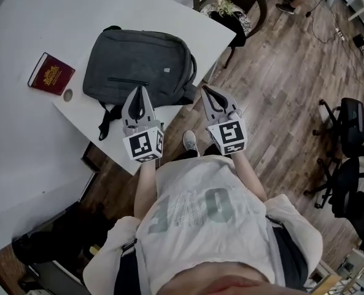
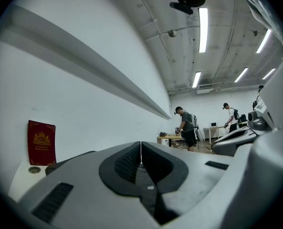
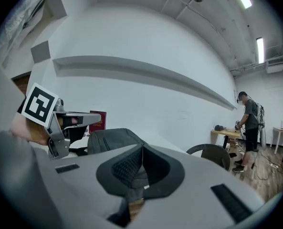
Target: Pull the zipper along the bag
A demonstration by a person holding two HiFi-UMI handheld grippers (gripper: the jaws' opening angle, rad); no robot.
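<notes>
Left tool (image 1: 140, 91): pressed together, empty, at the bag's (image 1: 139, 63) 6 o'clock.
Right tool (image 1: 206, 91): pressed together, empty, bag's 4 o'clock.
Tabletop (image 1: 53, 17): carries the bag.

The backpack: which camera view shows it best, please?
The head view: it shows nearly the whole backpack from above, lying on the white table. The left gripper view shows only a dark sliver of it; the right gripper view shows its upper part, side on.
</notes>
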